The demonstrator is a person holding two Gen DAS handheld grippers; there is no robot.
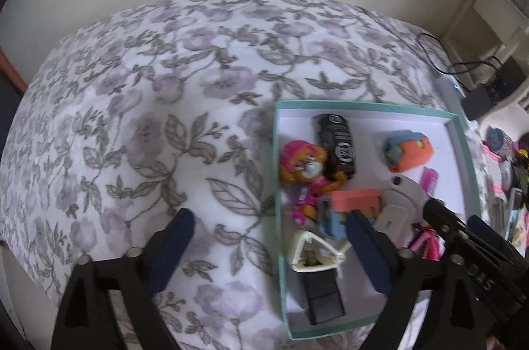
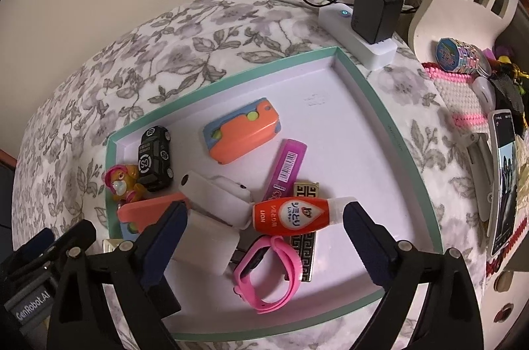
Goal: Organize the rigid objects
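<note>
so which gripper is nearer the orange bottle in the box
Right. The right gripper is open with the orange bottle between its fingers; the left gripper hangs open over the box's left wall.

Ahead and to the left of the left gripper (image 1: 269, 232) the floral cloth (image 1: 158, 105) lies bare, open room right up to the wall. To its right the tray rim (image 1: 277, 171) stands as a low wall, and past it things crowd together: pup figure (image 1: 302, 168), black car (image 1: 335, 145), white triangle piece (image 1: 312, 254), black block (image 1: 322, 295).

Between the spread fingers of the right gripper (image 2: 264, 217) lie the orange tube (image 2: 291, 214), white case (image 2: 218, 201) and pink band (image 2: 271, 277), tightly packed. Ahead and right of it the tray floor (image 2: 357, 125) is bare to the far corner. Beyond that corner the power strip (image 2: 357, 32) with its black adapter (image 2: 377, 13) and cables blocks the way; a phone (image 2: 504, 181) and clutter stand to the right.
</note>
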